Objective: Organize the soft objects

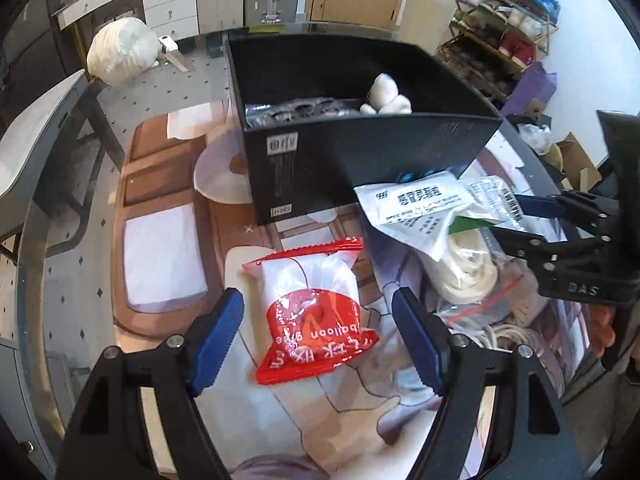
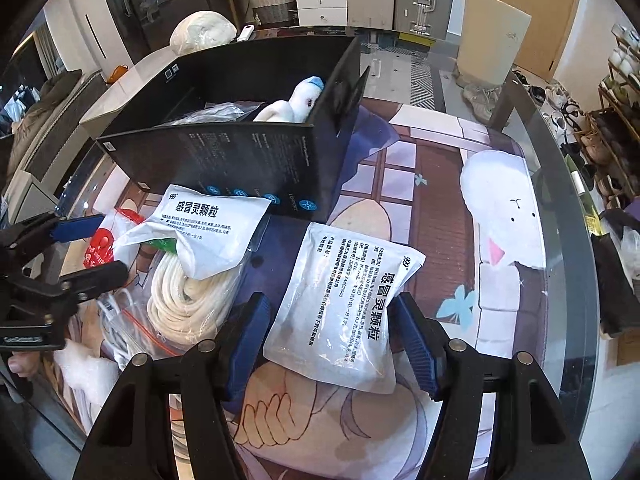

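Observation:
A red and clear balloon packet (image 1: pixel 316 312) lies on the printed mat between the open fingers of my left gripper (image 1: pixel 318 336), which is empty. A white medicine pouch (image 2: pixel 344 308) lies between the open fingers of my right gripper (image 2: pixel 332 344), also empty. A second white pouch (image 2: pixel 208 228) rests on a bagged coil of white rope (image 2: pixel 188 296); both show in the left wrist view (image 1: pixel 416 208), (image 1: pixel 468 272). The open black box (image 1: pixel 360 132), also in the right wrist view (image 2: pixel 240 148), holds a white plush toy (image 2: pixel 294 102) and a silvery bag (image 1: pixel 296 112).
The glass table edge (image 2: pixel 560 184) curves to the right, with a shoe rack (image 2: pixel 612 120) beyond. A bag of white cables (image 2: pixel 116 320) lies near the rope. A white chair (image 1: pixel 36 132) stands left of the table. The right gripper's arm (image 1: pixel 560 236) shows in the left wrist view.

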The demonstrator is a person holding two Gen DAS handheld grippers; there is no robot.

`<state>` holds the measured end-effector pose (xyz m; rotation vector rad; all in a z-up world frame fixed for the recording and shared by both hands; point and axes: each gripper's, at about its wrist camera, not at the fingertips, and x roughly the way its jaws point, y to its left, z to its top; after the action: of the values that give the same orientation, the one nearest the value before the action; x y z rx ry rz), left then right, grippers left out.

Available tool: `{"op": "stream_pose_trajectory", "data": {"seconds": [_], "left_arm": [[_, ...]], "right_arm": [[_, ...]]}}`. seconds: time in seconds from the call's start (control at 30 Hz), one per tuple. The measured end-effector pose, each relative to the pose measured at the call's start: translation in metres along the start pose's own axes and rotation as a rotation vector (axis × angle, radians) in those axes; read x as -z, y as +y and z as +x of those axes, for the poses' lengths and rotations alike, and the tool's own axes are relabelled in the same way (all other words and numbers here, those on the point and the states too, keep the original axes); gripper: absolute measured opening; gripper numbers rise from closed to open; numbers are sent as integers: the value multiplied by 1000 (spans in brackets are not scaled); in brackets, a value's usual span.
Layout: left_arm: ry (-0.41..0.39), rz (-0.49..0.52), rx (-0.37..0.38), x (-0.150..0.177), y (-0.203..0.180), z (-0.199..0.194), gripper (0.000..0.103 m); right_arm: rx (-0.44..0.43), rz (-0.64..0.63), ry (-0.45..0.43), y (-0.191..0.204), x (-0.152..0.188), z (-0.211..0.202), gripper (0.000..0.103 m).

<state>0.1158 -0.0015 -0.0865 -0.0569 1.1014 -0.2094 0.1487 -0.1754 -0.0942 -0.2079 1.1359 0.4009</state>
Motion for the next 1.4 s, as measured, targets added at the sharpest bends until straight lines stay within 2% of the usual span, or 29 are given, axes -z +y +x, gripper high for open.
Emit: {"op": "stream_pose_trajectory", "data": {"seconds": [0.13, 0.2, 0.23, 0.3, 0.47, 0.67, 0.77, 0.87, 0.97, 1.23, 1.33, 1.4], "left_arm": [[-1, 45, -37, 1, -6, 3, 73], [1, 62, -43, 3, -5, 4, 65], [-7, 65, -45, 4, -4, 3, 58], [-16, 72, -58, 4, 0, 0, 48], [-25, 37, -33, 4, 9, -5, 42], [-29, 68, -11, 7, 2, -8, 42], [-71, 100, -40, 9, -5, -19, 42], [-153, 131, -57, 10, -11, -37, 42], [-284, 150, -52, 8, -15, -63, 42], [-611, 149, -41, 11, -18, -121, 42], [-701, 154, -55, 17, -18, -137, 42], [-742, 155, -54, 20, -16, -143, 42]], "right_arm": [[18, -70, -14, 9, 7, 0, 69], [9, -81, -21, 12, 9, -1, 69], [4, -79, -18, 11, 9, -1, 69], [1, -80, -17, 11, 8, -2, 57], [1, -63, -18, 9, 8, -6, 23], [-28, -47, -16, 4, 9, -8, 19], [-35, -42, -44, 3, 10, -16, 19], [-37, -49, -127, 7, 9, -37, 19], [-54, -59, -245, 13, 5, -63, 19], [-73, -105, -648, 32, 16, -133, 19], [-55, -136, -761, 42, 26, -151, 19], [-59, -147, -798, 47, 32, -159, 19]]}}
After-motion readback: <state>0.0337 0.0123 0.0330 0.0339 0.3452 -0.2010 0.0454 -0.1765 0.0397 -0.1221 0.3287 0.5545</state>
